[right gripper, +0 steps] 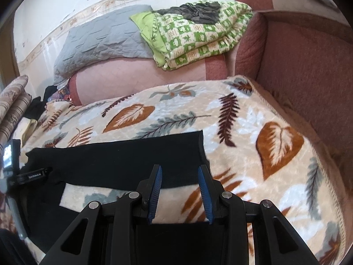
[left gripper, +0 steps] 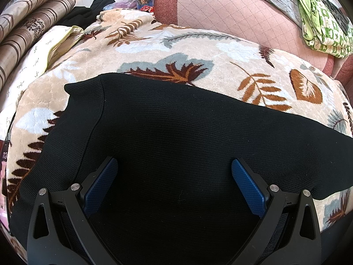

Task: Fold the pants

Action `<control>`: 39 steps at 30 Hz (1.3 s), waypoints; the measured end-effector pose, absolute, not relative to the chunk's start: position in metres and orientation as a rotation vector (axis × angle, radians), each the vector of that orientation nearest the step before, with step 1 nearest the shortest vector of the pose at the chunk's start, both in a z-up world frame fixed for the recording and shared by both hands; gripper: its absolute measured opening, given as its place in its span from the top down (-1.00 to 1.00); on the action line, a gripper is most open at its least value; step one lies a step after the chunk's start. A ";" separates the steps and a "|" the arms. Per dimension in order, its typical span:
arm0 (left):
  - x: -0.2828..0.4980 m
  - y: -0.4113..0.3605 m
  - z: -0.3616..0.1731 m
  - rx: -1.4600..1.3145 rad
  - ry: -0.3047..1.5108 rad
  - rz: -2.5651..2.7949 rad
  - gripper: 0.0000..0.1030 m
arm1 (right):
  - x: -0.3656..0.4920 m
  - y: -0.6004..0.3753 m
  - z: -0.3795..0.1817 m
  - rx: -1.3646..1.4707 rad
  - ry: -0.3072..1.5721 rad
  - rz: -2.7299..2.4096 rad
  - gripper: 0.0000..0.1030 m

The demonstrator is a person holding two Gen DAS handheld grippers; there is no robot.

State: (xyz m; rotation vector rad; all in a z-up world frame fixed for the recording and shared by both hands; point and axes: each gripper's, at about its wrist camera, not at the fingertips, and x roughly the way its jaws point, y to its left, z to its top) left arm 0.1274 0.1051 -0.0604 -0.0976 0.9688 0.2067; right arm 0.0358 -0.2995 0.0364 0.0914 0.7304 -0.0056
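Hanging over black cloth, the left gripper (left gripper: pixel 174 172) has its jaws spread wide, and its blue pads (left gripper: pixel 247 187) grip nothing. The black pants (left gripper: pixel 176 132) fill the space between and ahead of the fingers, lying flat on a leaf-print fleece blanket (left gripper: pixel 220 50). A seam runs along the pants to the front-left of the gripper, and their far edge crosses ahead of it from left to lower right. Beyond the blanket, further ahead, rises a pink quilted sofa back (left gripper: pixel 231 8). To the far front-left lie striped brown cushions (left gripper: pixel 28 22), and to the far front-right a green-and-white patterned quilt (left gripper: pixel 320 28).

In the right wrist view, the right gripper (right gripper: pixel 179 172) has its jaws partly open, with a clear gap between the blue pads (right gripper: pixel 204 190), and they hold nothing. The tips sit over the near edge of one pants (right gripper: pixel 123 161) leg, which runs from just ahead of the gripper off to its left, its squared end just front-right of the tips. More black cloth lies under the gripper's body, with a strip of leaf-print fleece blanket (right gripper: pixel 253 132) bare between the two. Part of the other gripper (right gripper: pixel 30 174) shows at far left, on the black cloth. Ahead lie the green-and-white patterned quilt (right gripper: pixel 198 37) and a grey quilted cover (right gripper: pixel 101 37); the sofa arm (right gripper: pixel 304 66) stands to the front-right.
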 end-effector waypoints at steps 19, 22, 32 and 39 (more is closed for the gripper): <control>0.126 0.105 -0.061 -0.100 0.968 0.207 -0.99 | 0.037 -0.274 0.024 0.093 0.732 0.064 0.38; 0.126 0.105 -0.061 -0.100 0.968 0.207 -1.00 | 0.037 -0.277 0.024 0.131 0.729 0.060 0.38; 0.126 0.106 -0.060 -0.101 0.965 0.206 -1.00 | 0.050 -0.271 0.018 0.144 0.728 0.038 0.38; 0.126 0.106 -0.060 -0.102 0.965 0.205 -1.00 | 0.047 -0.264 0.021 0.089 0.698 0.036 0.38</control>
